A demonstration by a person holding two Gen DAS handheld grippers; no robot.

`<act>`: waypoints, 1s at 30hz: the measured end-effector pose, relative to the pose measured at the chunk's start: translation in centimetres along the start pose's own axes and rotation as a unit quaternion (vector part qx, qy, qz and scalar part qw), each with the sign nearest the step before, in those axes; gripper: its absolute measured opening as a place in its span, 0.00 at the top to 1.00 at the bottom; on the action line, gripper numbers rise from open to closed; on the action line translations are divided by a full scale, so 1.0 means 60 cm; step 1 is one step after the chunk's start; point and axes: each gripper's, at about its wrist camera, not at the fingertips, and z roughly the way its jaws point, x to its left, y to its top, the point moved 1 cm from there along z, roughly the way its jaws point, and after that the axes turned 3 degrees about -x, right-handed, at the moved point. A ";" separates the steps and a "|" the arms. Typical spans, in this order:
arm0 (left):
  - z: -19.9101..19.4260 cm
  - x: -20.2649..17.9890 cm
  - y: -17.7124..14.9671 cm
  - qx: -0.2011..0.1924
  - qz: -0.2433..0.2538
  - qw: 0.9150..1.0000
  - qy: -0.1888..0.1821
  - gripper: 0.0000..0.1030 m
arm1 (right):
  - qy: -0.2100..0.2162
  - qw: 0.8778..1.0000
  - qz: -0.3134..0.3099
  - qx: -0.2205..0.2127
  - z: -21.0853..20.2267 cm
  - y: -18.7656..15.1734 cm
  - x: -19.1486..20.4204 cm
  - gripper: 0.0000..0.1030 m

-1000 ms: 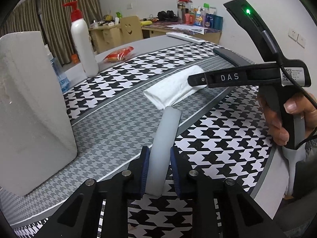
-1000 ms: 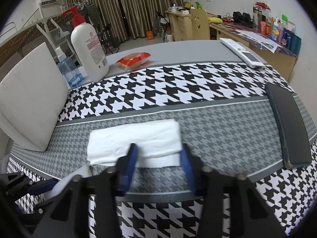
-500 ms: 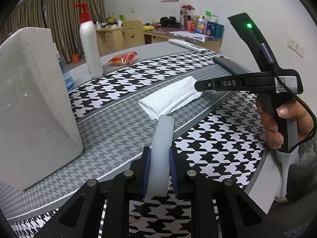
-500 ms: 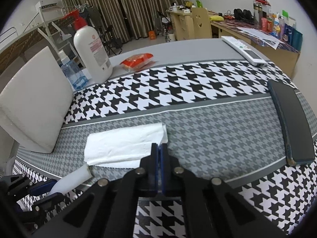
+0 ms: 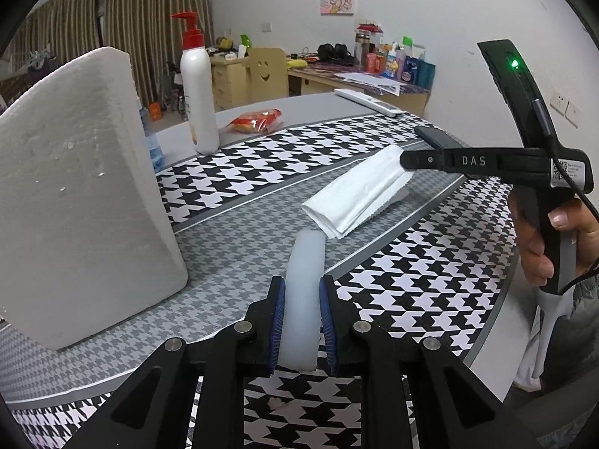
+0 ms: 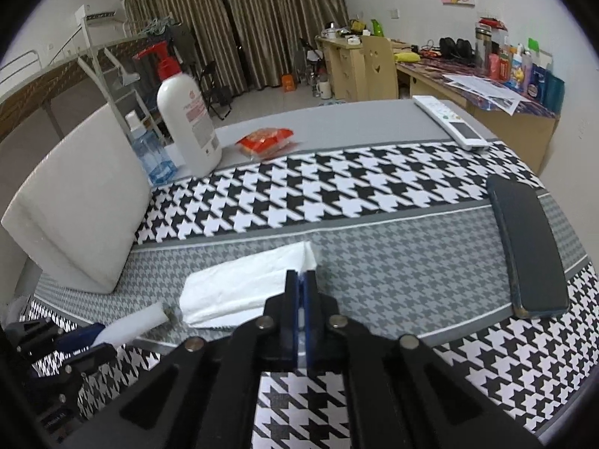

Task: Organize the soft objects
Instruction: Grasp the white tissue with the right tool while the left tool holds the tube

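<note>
A white foam stick (image 5: 305, 258) pokes forward from my left gripper (image 5: 302, 321), whose blue pads are shut on its near end above the houndstooth cloth. The same stick (image 6: 138, 321) and left gripper (image 6: 86, 340) show at the lower left of the right wrist view. A folded white tissue (image 5: 359, 194) lies on the grey band of the cloth. My right gripper (image 6: 301, 284) is shut on the near right corner of the tissue (image 6: 239, 284). In the left wrist view that gripper (image 5: 408, 159) pinches the tissue's far end, which is slightly raised. A hand (image 5: 543, 247) holds its handle.
A big white foam block (image 5: 75, 194) leans at the left. Behind it stand a small blue bottle (image 6: 153, 153) and a white pump bottle (image 5: 198, 93), with a red snack packet (image 5: 256, 119) nearby. A dark flat case (image 6: 528, 250) and a white remote (image 6: 449, 121) lie at the right.
My right gripper's jaws, open around the tissue's edge a second ago, have closed onto its corner. The left gripper has shifted slightly while still holding the foam stick.
</note>
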 end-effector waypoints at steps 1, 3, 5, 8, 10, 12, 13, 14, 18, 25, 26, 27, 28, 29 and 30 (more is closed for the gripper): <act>0.000 0.001 0.001 0.000 -0.001 1.000 0.000 0.80 | 0.000 1.000 -0.005 0.000 0.000 -0.001 0.003 0.86; -0.001 0.003 0.001 -0.001 -0.002 1.000 0.001 0.80 | -0.006 1.000 -0.019 -0.004 -0.004 -0.004 0.012 0.54; -0.002 0.004 0.002 -0.001 -0.004 1.000 0.001 0.80 | -0.011 0.999 -0.029 -0.017 -0.011 -0.005 0.019 0.36; -0.004 0.006 0.001 -0.002 -0.007 1.000 0.002 0.80 | -0.007 0.999 -0.044 -0.025 -0.016 -0.006 0.031 0.36; -0.006 0.009 0.000 -0.003 -0.010 1.000 0.002 0.80 | 0.001 0.998 -0.051 -0.020 -0.010 -0.007 0.041 0.36; -0.010 0.012 -0.001 -0.006 -0.013 1.000 0.004 0.80 | 0.007 0.998 -0.063 -0.010 0.000 -0.011 0.056 0.36; -0.012 0.014 -0.001 -0.007 -0.014 1.000 0.005 0.80 | 0.010 0.998 -0.069 -0.006 0.005 -0.014 0.064 0.36; -0.014 0.017 -0.002 -0.009 -0.016 1.000 0.006 0.80 | 0.012 0.997 -0.073 -0.002 0.009 -0.016 0.070 0.36; -0.021 0.028 -0.006 -0.012 -0.026 0.999 0.014 0.80 | 0.029 0.995 -0.091 0.013 0.027 -0.023 0.097 0.36; -0.031 0.041 -0.011 -0.016 -0.037 0.999 0.020 0.80 | 0.057 0.992 -0.109 0.033 0.046 -0.027 0.129 0.36; -0.032 0.043 -0.012 -0.016 -0.038 0.999 0.020 0.80 | 0.057 0.991 -0.112 0.039 0.051 -0.028 0.132 0.36; -0.033 0.044 -0.013 -0.017 -0.039 0.999 0.020 0.80 | 0.056 0.991 -0.114 0.042 0.055 -0.029 0.135 0.36; -0.034 0.045 -0.014 -0.017 -0.040 0.999 0.020 0.80 | 0.055 0.991 -0.117 0.045 0.059 -0.030 0.138 0.36; -0.035 0.045 -0.015 -0.018 -0.040 0.999 0.020 0.80 | 0.055 0.990 -0.118 0.049 0.062 -0.031 0.140 0.36; -0.036 0.046 -0.016 -0.019 -0.041 0.999 0.020 0.80 | 0.055 0.990 -0.119 0.054 0.067 -0.031 0.141 0.36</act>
